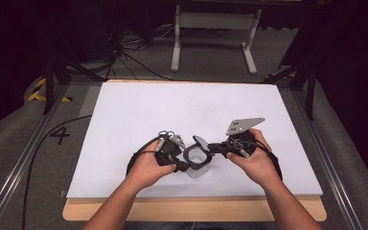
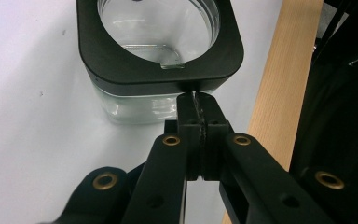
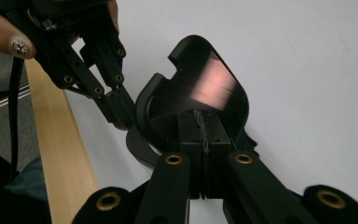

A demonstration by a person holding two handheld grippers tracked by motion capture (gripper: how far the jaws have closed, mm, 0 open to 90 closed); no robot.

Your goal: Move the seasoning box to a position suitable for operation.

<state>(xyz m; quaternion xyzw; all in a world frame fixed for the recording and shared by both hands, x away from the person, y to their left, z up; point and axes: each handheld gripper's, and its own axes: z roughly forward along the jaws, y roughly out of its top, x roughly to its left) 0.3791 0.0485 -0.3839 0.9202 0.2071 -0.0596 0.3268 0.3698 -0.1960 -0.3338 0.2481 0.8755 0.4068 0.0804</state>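
Both tongs, left tongs (image 1: pixel 184 165) and right tongs (image 1: pixel 210 148), meet at the clear jar (image 1: pixel 197 163) on the white table (image 1: pixel 139 110)

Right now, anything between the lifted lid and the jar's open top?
Nothing visible. The right gripper holds the glossy black flip lid tilted up, the left gripper pinches the square black collar of the clear glass jar, and the mouth is unobstructed.

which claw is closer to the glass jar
Both meet the glass jar, so it is about even. The left claw is shut with its tips at the jar's black collar. The right claw is shut at the raised black lid.
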